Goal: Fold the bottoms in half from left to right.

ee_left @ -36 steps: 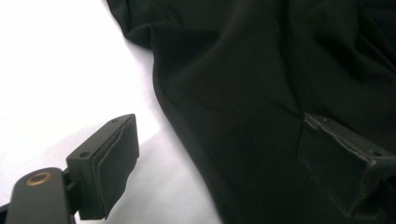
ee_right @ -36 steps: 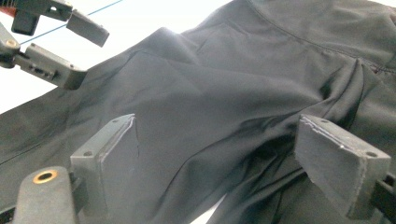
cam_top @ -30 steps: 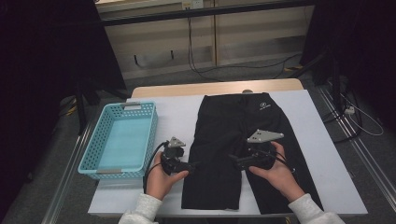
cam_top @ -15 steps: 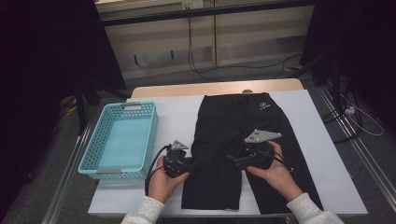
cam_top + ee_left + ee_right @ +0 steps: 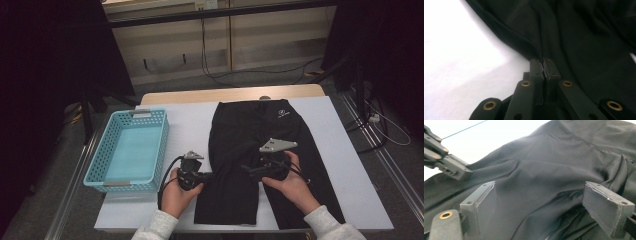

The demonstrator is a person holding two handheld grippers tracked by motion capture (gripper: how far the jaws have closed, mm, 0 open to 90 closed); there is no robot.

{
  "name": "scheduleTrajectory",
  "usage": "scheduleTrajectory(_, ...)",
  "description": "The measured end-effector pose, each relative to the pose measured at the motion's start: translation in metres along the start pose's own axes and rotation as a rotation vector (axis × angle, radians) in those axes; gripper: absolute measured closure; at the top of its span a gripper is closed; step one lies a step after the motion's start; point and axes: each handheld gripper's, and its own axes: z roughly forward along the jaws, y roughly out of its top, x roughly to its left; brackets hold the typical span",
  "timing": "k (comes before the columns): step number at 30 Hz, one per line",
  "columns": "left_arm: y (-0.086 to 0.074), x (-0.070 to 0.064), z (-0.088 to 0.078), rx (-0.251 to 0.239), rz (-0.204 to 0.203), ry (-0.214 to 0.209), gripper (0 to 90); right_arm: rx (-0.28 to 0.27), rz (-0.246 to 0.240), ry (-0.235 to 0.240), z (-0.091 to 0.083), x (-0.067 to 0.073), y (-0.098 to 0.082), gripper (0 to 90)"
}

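Observation:
Black shorts [image 5: 250,135] lie flat on the white table [image 5: 190,125], waistband at the far end. My left gripper [image 5: 209,176] points right at the outer edge of the shorts' left leg. Its jaws have just been closing and now stand shut on that hem [image 5: 534,48], with the left gripper [image 5: 544,65] pads pressed together over the seam. My right gripper [image 5: 246,169] hovers over the middle of the shorts [image 5: 544,165], pointing left. The right gripper [image 5: 544,203] is open and bare fabric lies between its pads. My left gripper [image 5: 451,167] also appears there at the upper left.
A teal plastic basket [image 5: 162,145] stands on the left part of the table, beside my left hand. Bare white tabletop shows between the basket and the shorts, and to the right of the shorts [image 5: 345,165]. Cables and rails lie on the floor beyond.
My left gripper has shifted slightly right to the shorts' edge and its jaws have gone from open to shut on the hem. The right gripper has stayed put.

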Motion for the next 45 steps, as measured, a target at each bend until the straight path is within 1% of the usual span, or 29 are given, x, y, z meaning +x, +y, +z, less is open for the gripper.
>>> scheduleTrajectory(1, 0.001, -0.002, -0.001, -0.008, -0.006, -0.009, 87.3, -0.001, 0.002, -0.003, 0.001, 0.0, 0.001, 12.4)
scheduleTrajectory(3, 0.003, -0.004, -0.003, -0.013, 0.005, -0.016, 87.3, -0.006, 0.009, -0.009, 0.004, -0.001, 0.003, 12.5)
scheduleTrajectory(4, 0.003, -0.005, -0.003, -0.019, 0.003, -0.023, 87.3, -0.01, 0.015, -0.011, 0.006, -0.001, 0.004, 12.5)
scheduleTrajectory(7, 0.005, -0.008, -0.004, -0.034, 0.017, -0.025, 87.3, -0.001, 0.018, -0.012, 0.013, -0.001, 0.007, 12.6)
scheduleTrajectory(9, 0.006, -0.01, -0.005, -0.046, 0.01, -0.03, 87.3, 0.001, 0.019, -0.015, 0.017, -0.001, 0.011, 12.7)
scheduleTrajectory(10, 0.006, -0.01, -0.005, -0.041, 0.015, -0.032, 87.3, -0.002, 0.021, -0.018, 0.019, -0.001, 0.012, 12.6)
scheduleTrajectory(11, 0.006, -0.01, -0.005, -0.044, 0.012, -0.033, 87.3, -0.005, 0.031, -0.018, 0.021, -0.001, 0.014, 12.5)
scheduleTrajectory(13, 0.006, -0.011, -0.005, -0.043, 0.013, -0.034, 87.4, -0.013, 0.034, -0.019, 0.026, -0.001, 0.017, 12.6)
scheduleTrajectory(15, 0.006, -0.012, -0.004, -0.042, 0.02, -0.036, 87.4, -0.003, 0.039, -0.013, 0.032, 0.001, 0.021, 12.4)
scheduleTrajectory(16, 0.006, -0.013, -0.004, -0.047, 0.016, -0.037, 87.5, -0.005, 0.042, -0.014, 0.035, 0.002, 0.023, 12.2)
scheduleTrajectory(17, 0.007, -0.013, -0.004, -0.056, 0.02, -0.036, 87.5, -0.008, 0.042, -0.011, 0.037, 0.003, 0.025, 12.4)
scheduleTrajectory(19, 0.007, -0.014, -0.004, -0.059, 0.019, -0.038, 87.5, -0.006, 0.045, -0.013, 0.043, 0.005, 0.029, 11.9)
scheduleTrajectory(22, 0.007, -0.015, -0.005, -0.079, 0.017, -0.03, 87.5, -0.007, 0.043, -0.001, 0.05, 0.009, 0.036, 12.1)
scheduleTrajectory(25, 0.008, -0.014, -0.006, -0.076, 0.016, -0.036, 87.6, -0.004, 0.045, 0.011, 0.058, 0.013, 0.04, 12.2)
scheduleTrajectory(27, 0.008, -0.015, -0.006, -0.089, 0.013, -0.033, 87.6, 0.002, 0.05, 0.018, 0.063, 0.015, 0.041, 13.1)
scheduleTrajectory(28, 0.008, -0.015, -0.006, -0.092, 0.019, -0.033, 87.6, 0.005, 0.054, 0.025, 0.066, 0.016, 0.042, 13.3)
scheduleTrajectory(29, 0.009, -0.016, -0.006, -0.093, 0.024, -0.029, 87.7, 0.002, 0.063, 0.029, 0.068, 0.017, 0.043, 13.3)
scheduleTrajectory(32, 0.009, -0.017, -0.006, -0.088, 0.028, -0.034, 87.7, -0.004, 0.075, 0.034, 0.075, 0.019, 0.046, 13.9)
scheduleTrajectory(34, 0.009, -0.016, -0.006, -0.088, 0.029, -0.032, 87.7, 0.003, 0.078, 0.041, 0.081, 0.02, 0.046, 14.2)
scheduleTrajectory(36, 0.009, -0.016, -0.006, -0.098, 0.025, -0.035, 87.8, 0.016, 0.066, 0.044, 0.086, 0.021, 0.046, 16.9)
scheduleTrajectory(37, 0.009, -0.015, -0.006, -0.104, 0.024, -0.036, 87.8, 0.018, 0.072, 0.044, 0.088, 0.021, 0.047, 18.1)
scheduleTrajectory(38, 0.01, -0.015, -0.007, -0.099, 0.024, -0.038, 87.8, 0.016, 0.078, 0.051, 0.09, 0.022, 0.047, 19.6)
scheduleTrajectory(39, 0.01, -0.015, -0.007, -0.107, 0.019, -0.04, 87.8, 0.018, 0.071, 0.05, 0.093, 0.022, 0.047, 21.8)
scheduleTrajectory(40, 0.01, -0.016, -0.007, -0.108, 0.017, -0.041, 87.9, 0.029, 0.058, 0.04, 0.096, 0.022, 0.047, 23.0)
scheduleTrajectory(42, 0.011, -0.016, -0.008, -0.117, 0.02, -0.043, 87.9, 0.049, 0.059, 0.037, 0.101, 0.021, 0.047, 30.2)
scheduleTrajectory(44, 0.012, -0.016, -0.01, -0.126, 0.019, -0.048, 87.9, 0.049, 0.066, 0.043, 0.103, 0.02, 0.046, 41.8)
scheduleTrajectory(45, 0.013, -0.016, -0.01, -0.128, 0.019, -0.05, 87.9, 0.049, 0.062, 0.047, 0.103, 0.02, 0.046, 43.1)
